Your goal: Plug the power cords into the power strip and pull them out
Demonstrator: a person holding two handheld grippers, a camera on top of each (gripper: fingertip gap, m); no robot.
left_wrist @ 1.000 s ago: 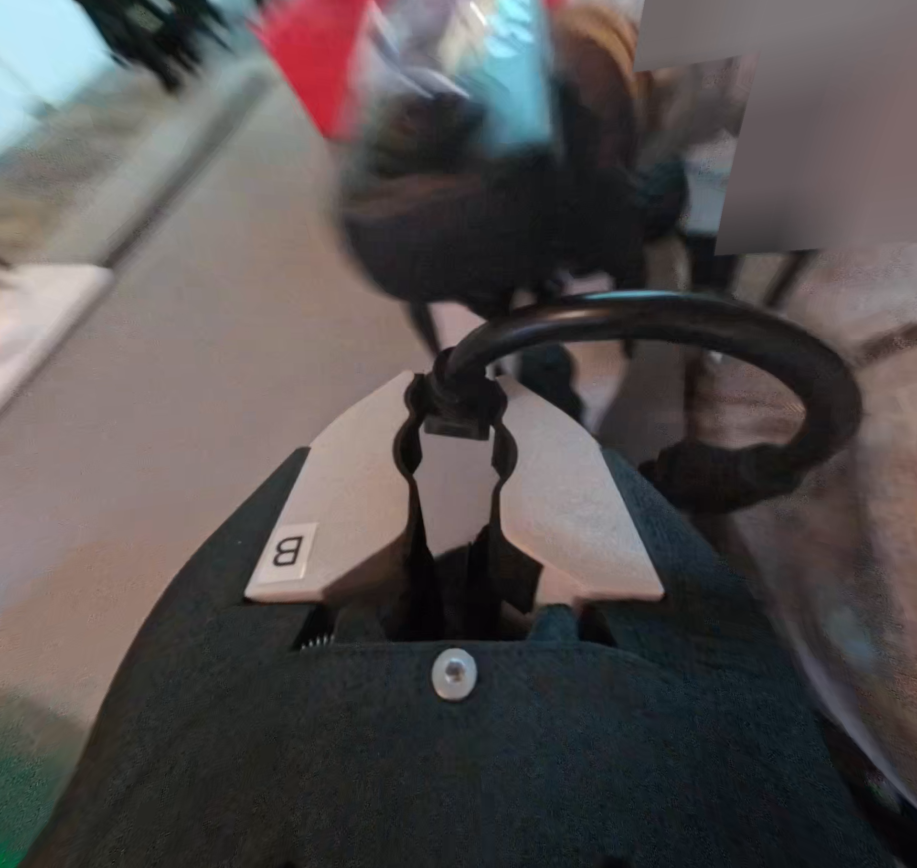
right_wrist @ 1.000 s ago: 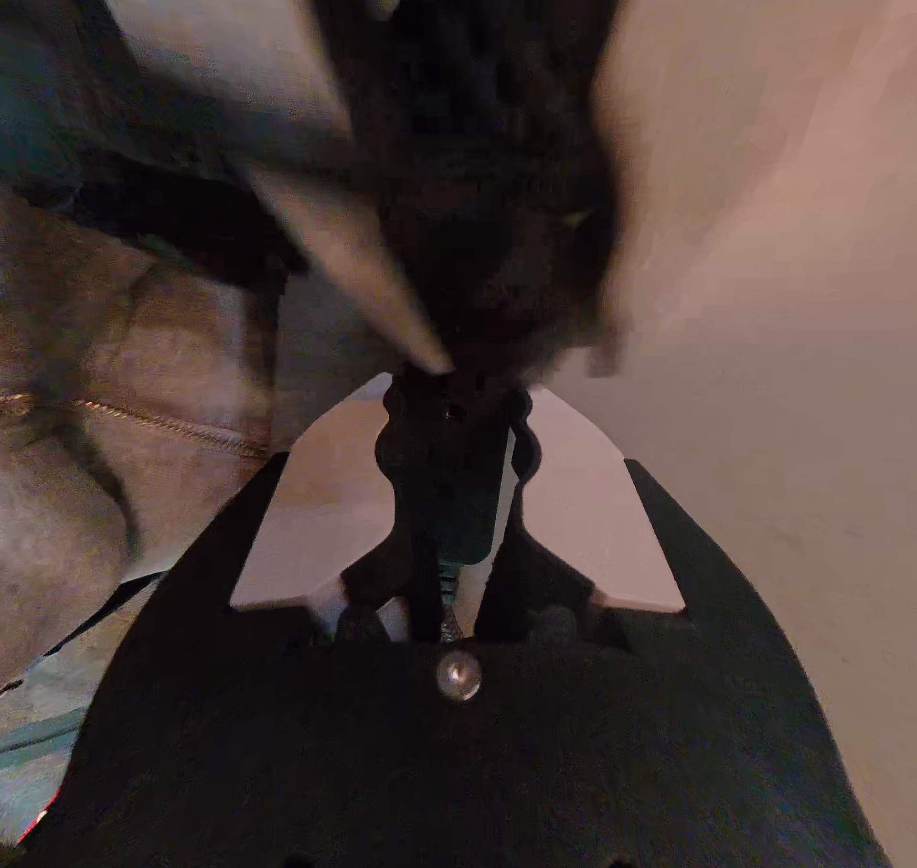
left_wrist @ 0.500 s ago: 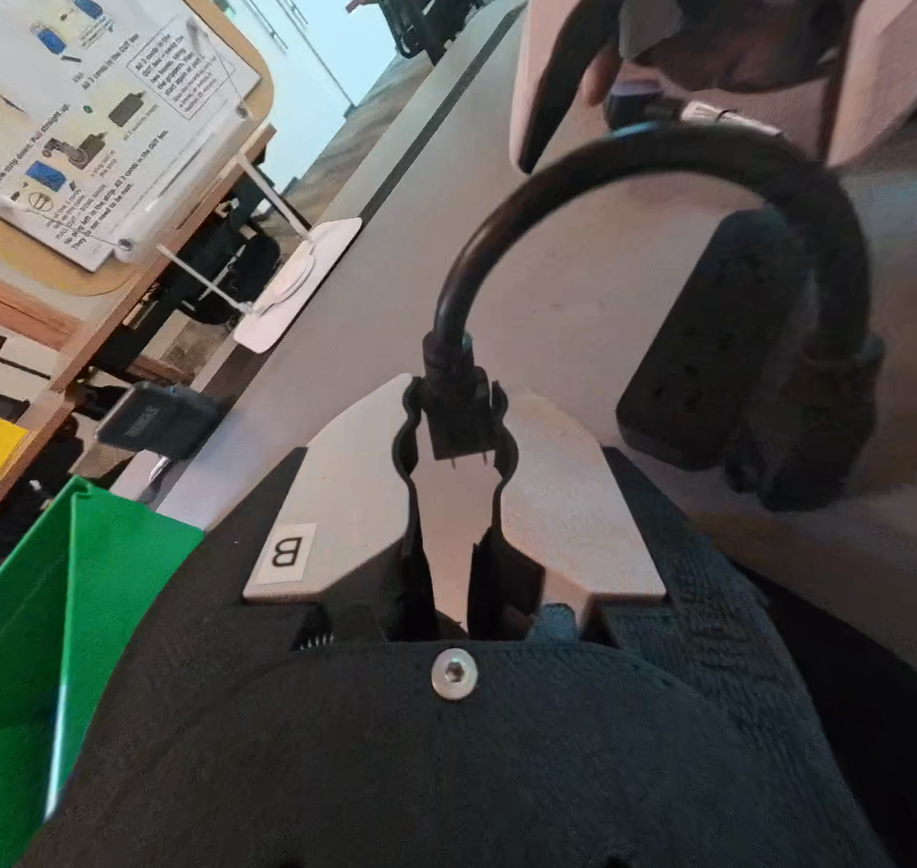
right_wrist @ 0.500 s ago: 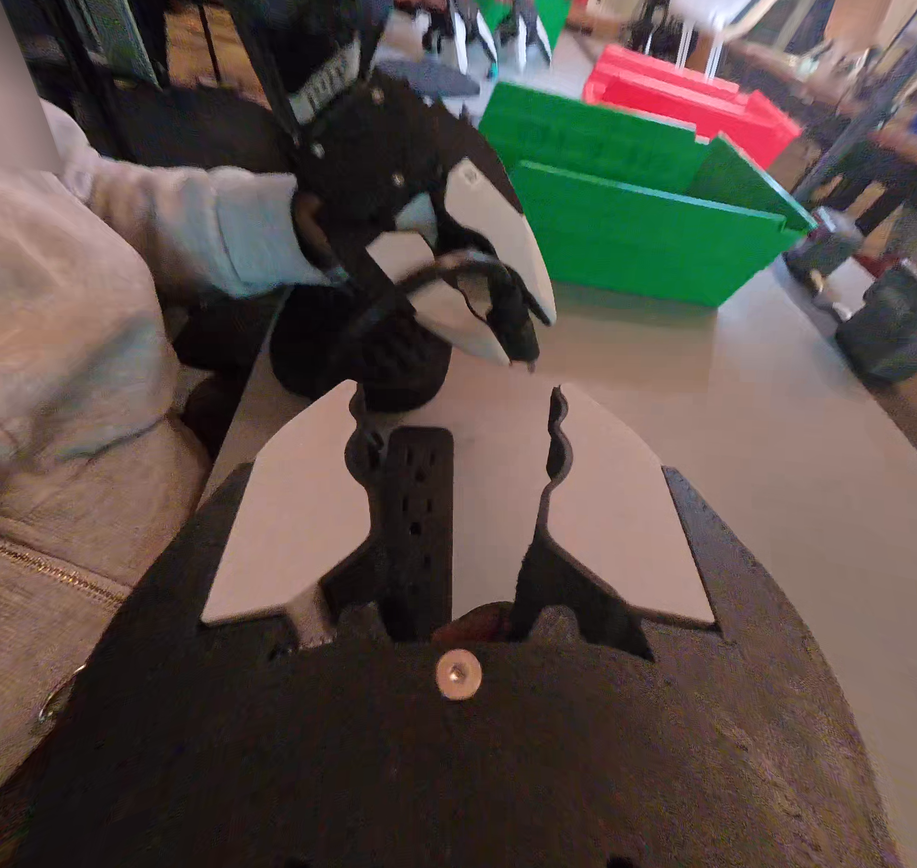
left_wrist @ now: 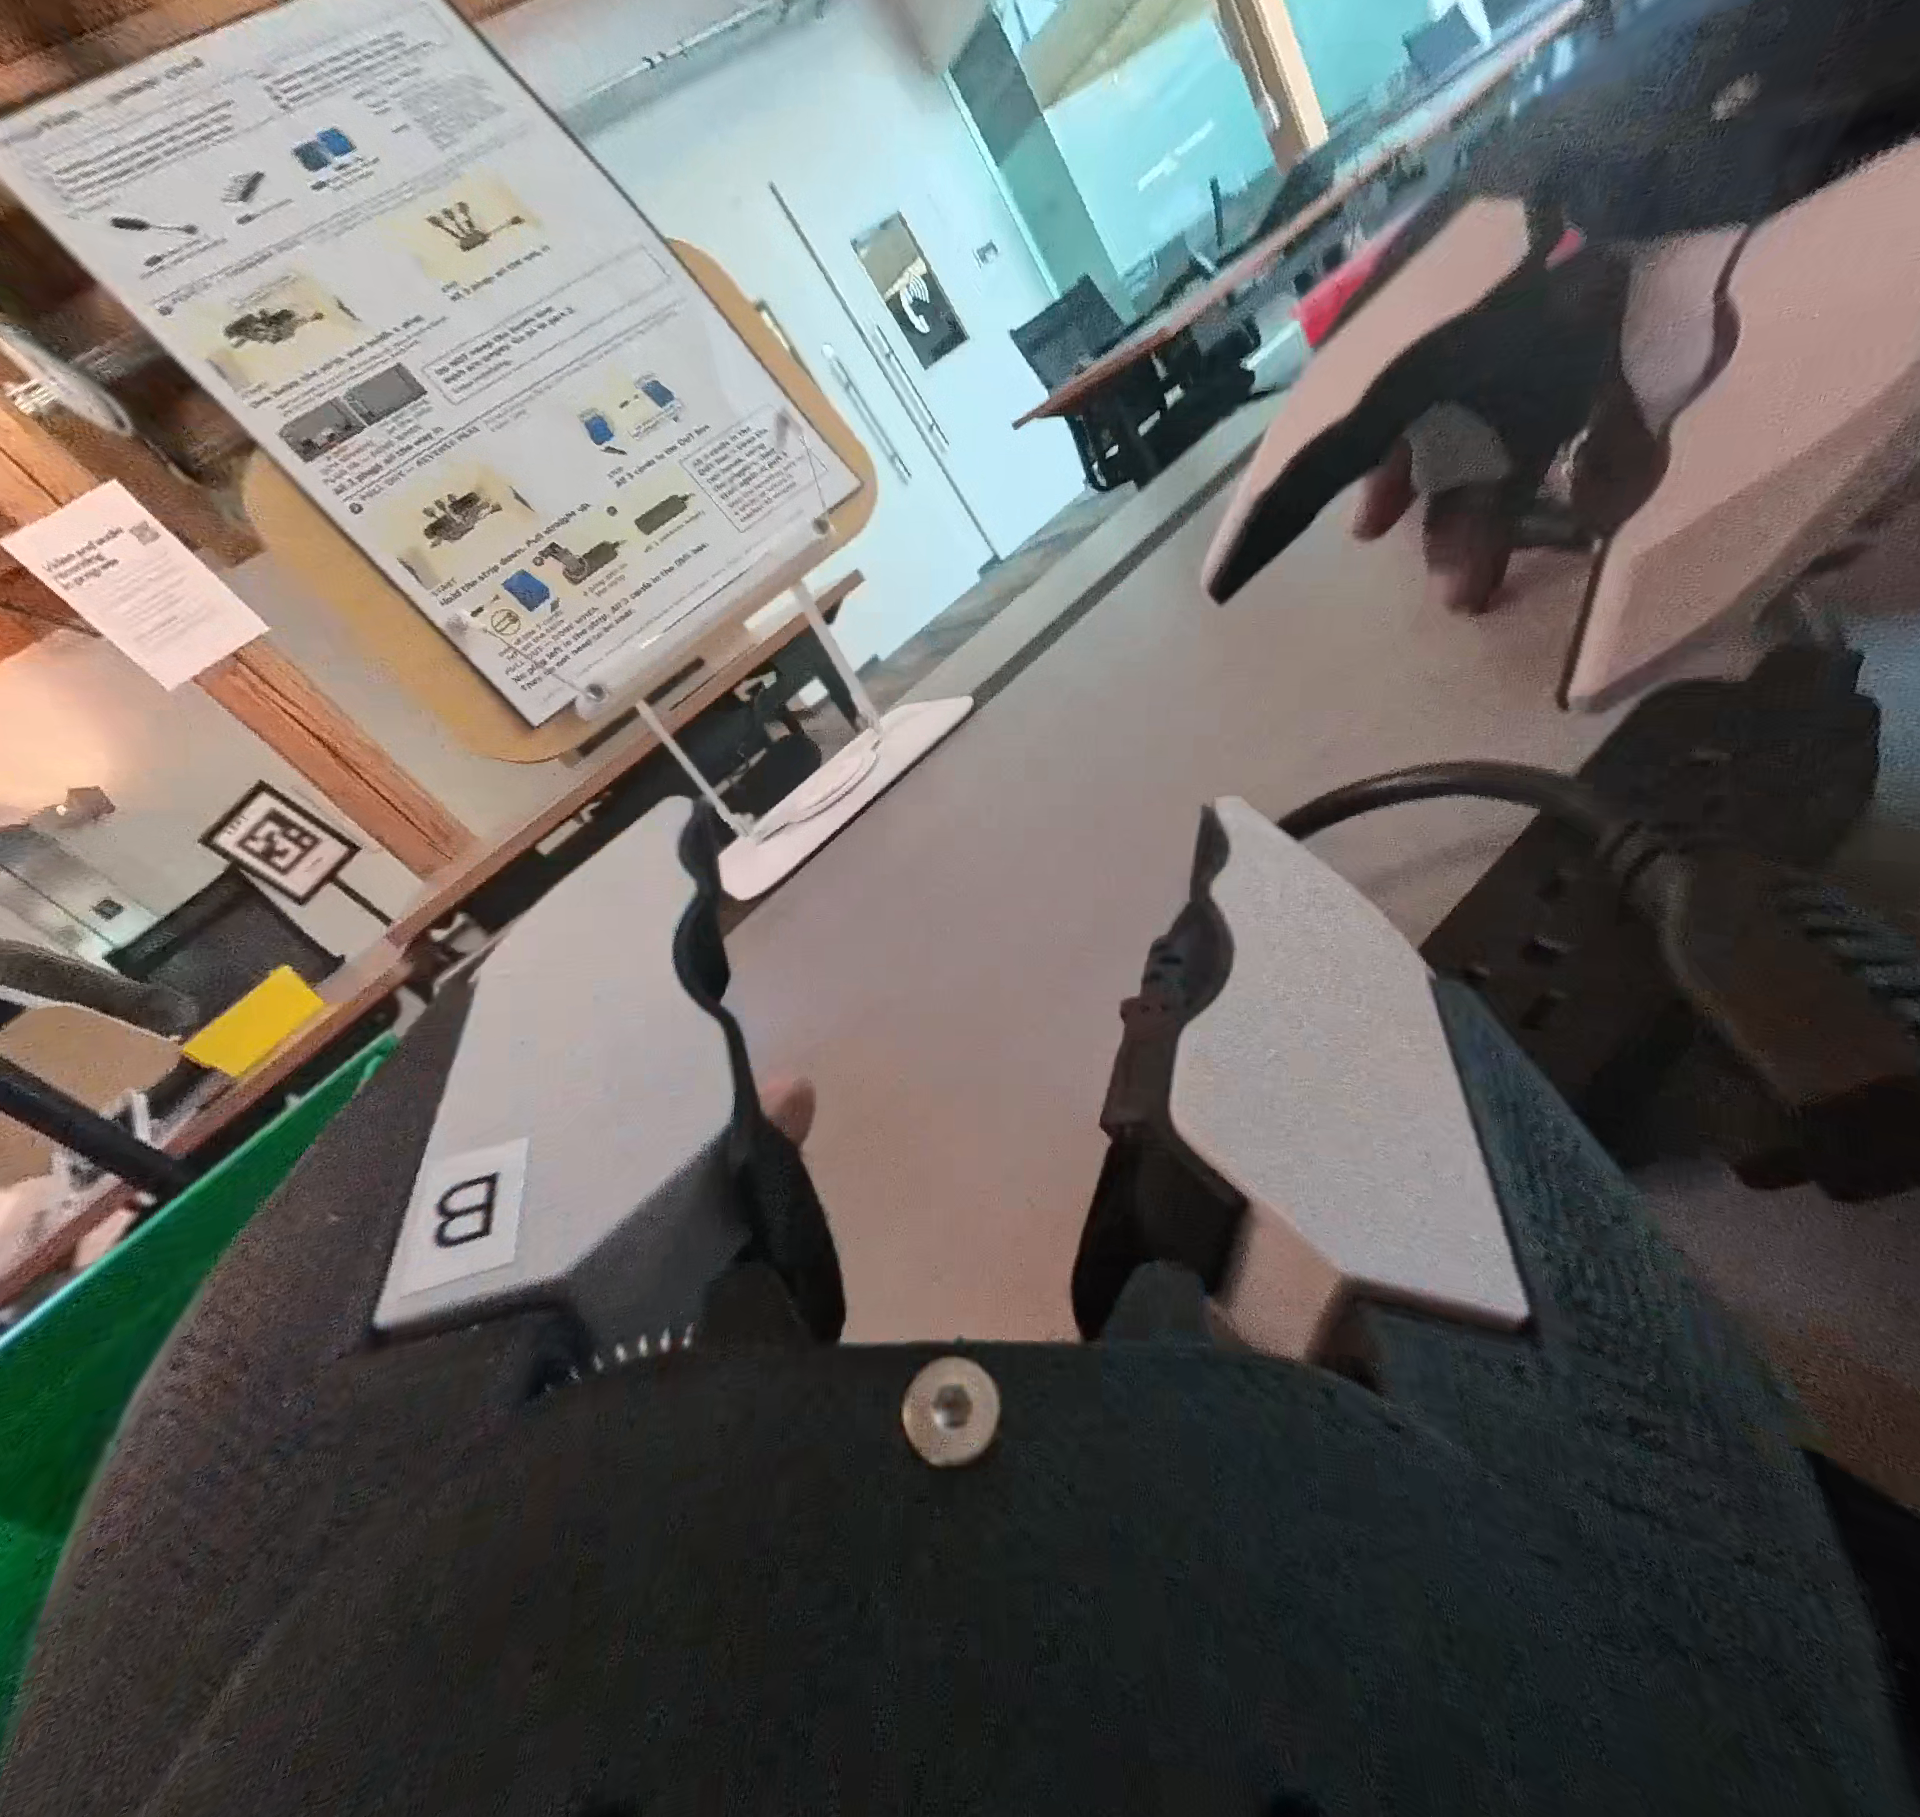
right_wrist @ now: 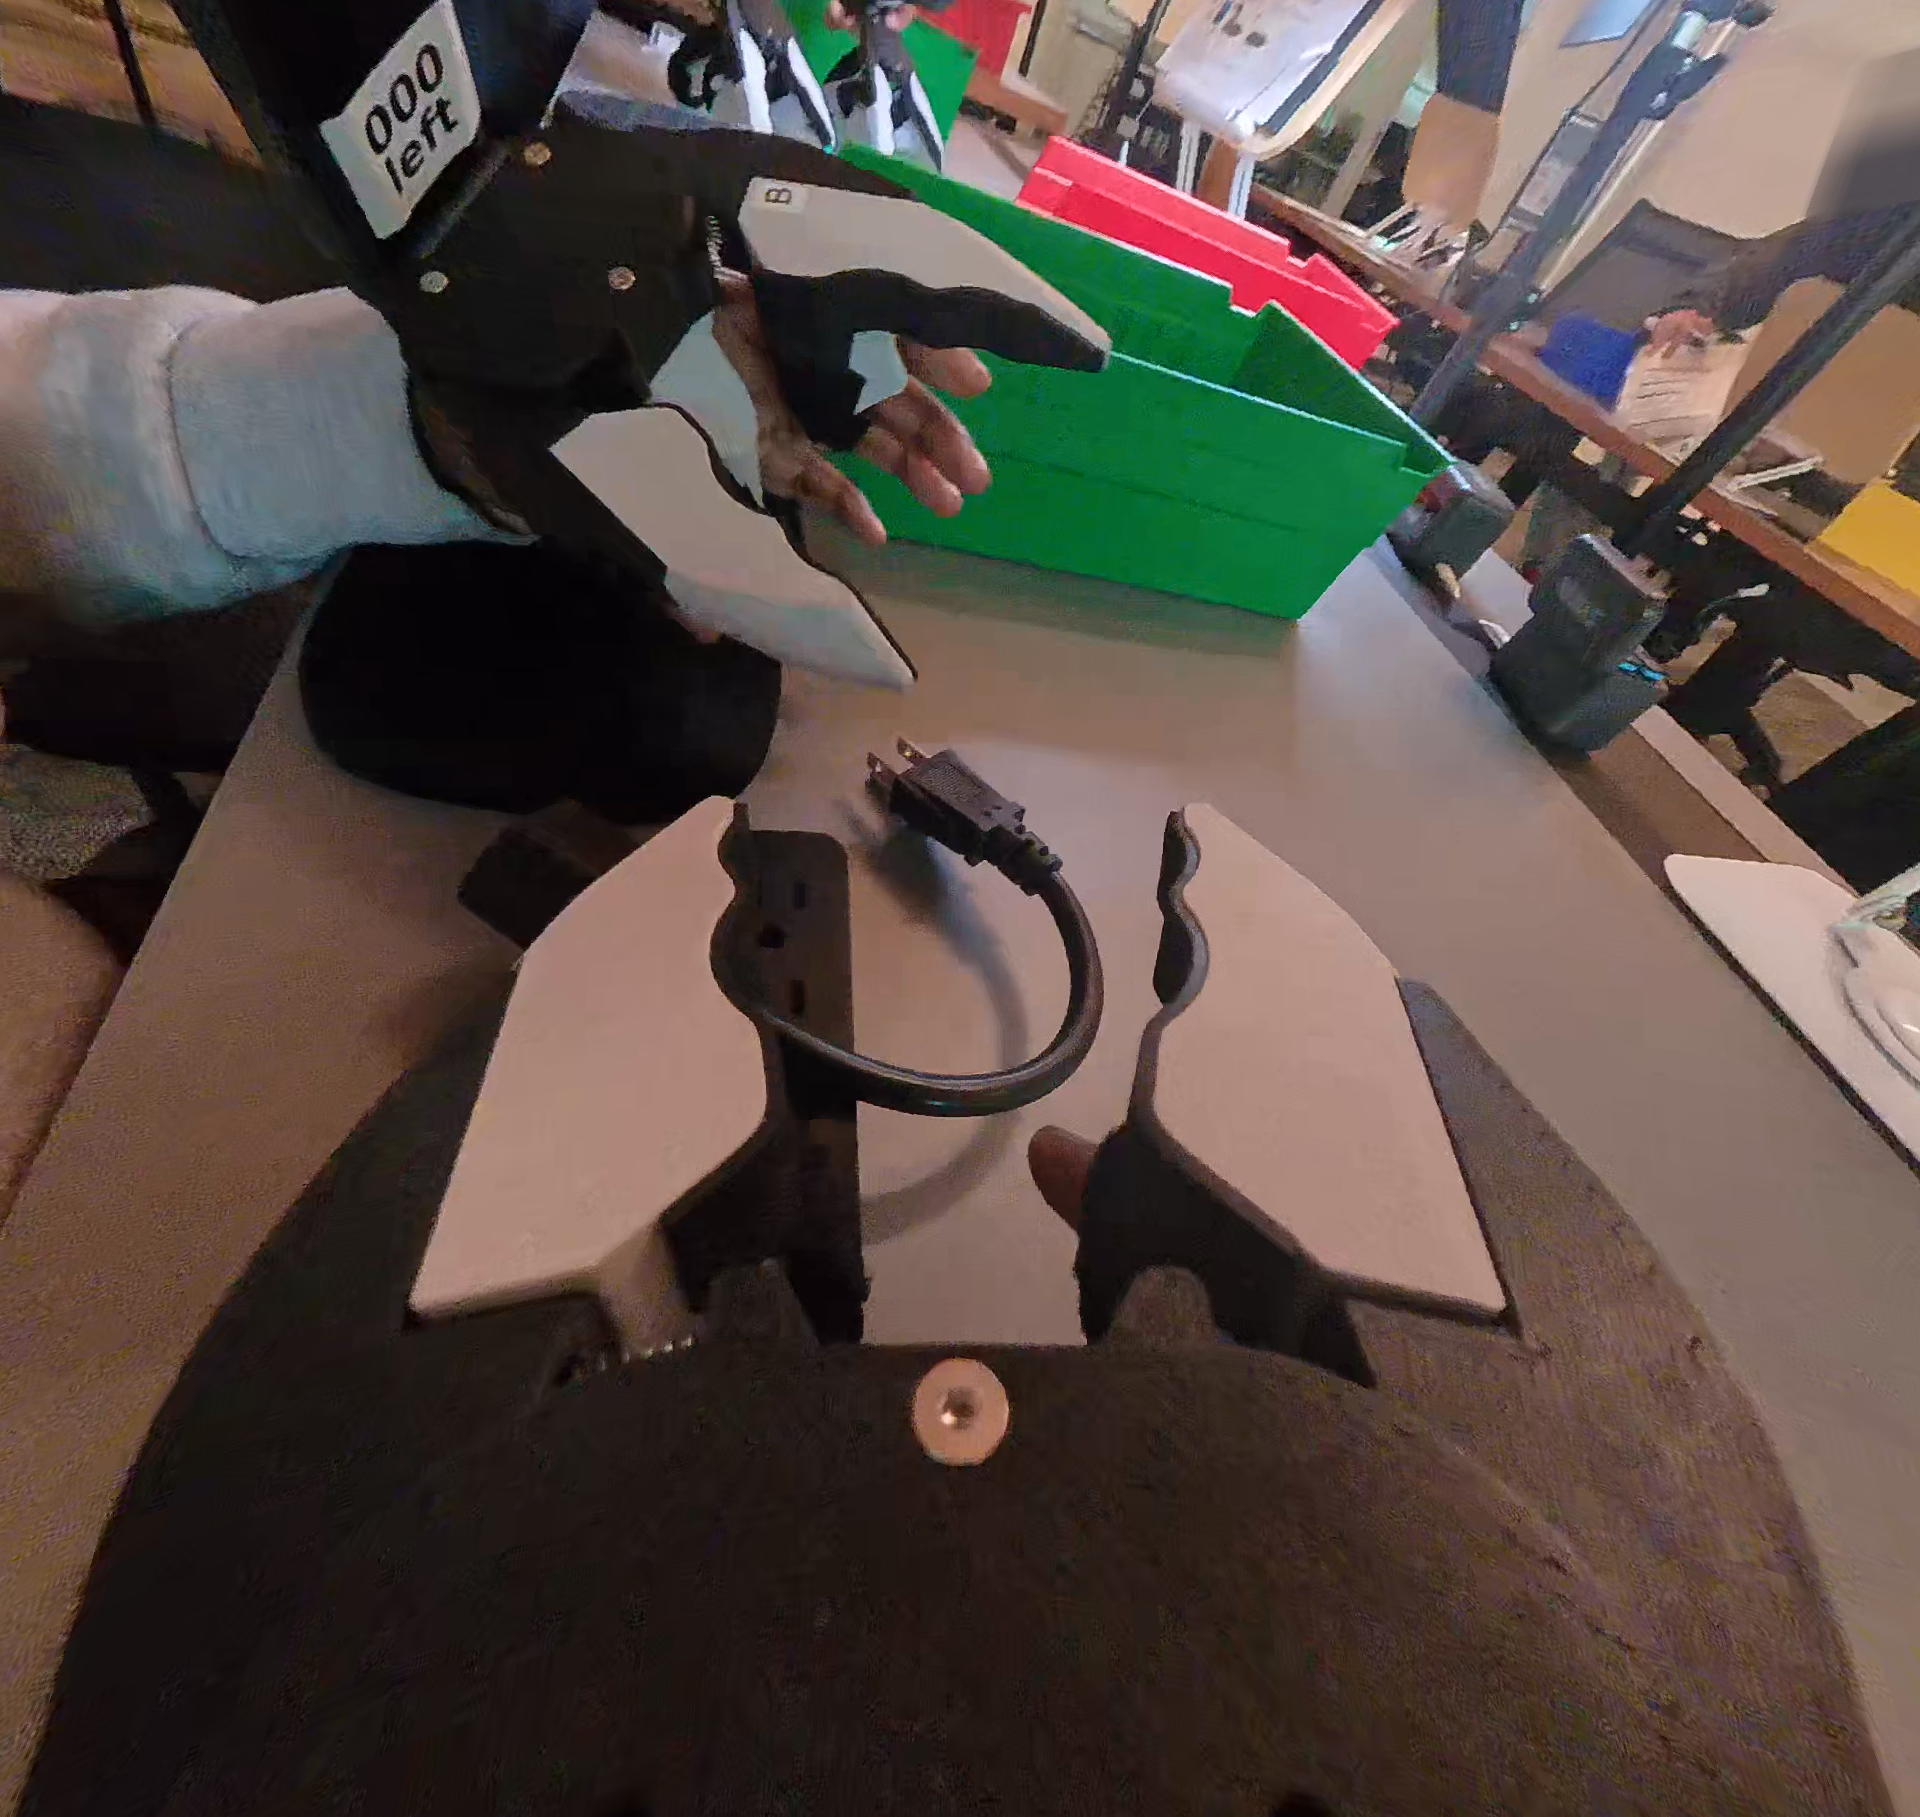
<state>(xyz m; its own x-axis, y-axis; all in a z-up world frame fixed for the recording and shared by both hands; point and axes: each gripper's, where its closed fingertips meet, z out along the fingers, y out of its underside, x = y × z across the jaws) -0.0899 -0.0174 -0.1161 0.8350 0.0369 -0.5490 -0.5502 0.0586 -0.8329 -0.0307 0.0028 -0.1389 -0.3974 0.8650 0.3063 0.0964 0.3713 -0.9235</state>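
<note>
Holding both grippers spread over the grey table (right_wrist: 1351,780), with nothing gripped.

Item one: my left gripper (right_wrist: 1003,510), jaws wide apart and empty, raised above the table on the far side of the power strip (right_wrist: 800,946); in its own view the left gripper (left_wrist: 951,926) frames bare tabletop. Item two: my right gripper (right_wrist: 951,920), jaws likewise apart, clamped on nothing, its left finger (right_wrist: 613,1061) overlapping the strip in view. Item three: the power strip, black, lying flat on the table. Item four: one short black power cord (right_wrist: 997,988), curling away from the strip's side; its pronged plug (right_wrist: 951,791) lies free on the table just beyond the strip's end, unplugged. Item five: a green bin (right_wrist: 1143,458) well beyond the strip, a red bin (right_wrist: 1195,229) behind it. Item six: an instruction board (left_wrist: 416,333) on a stand, past the table's edge.
</note>
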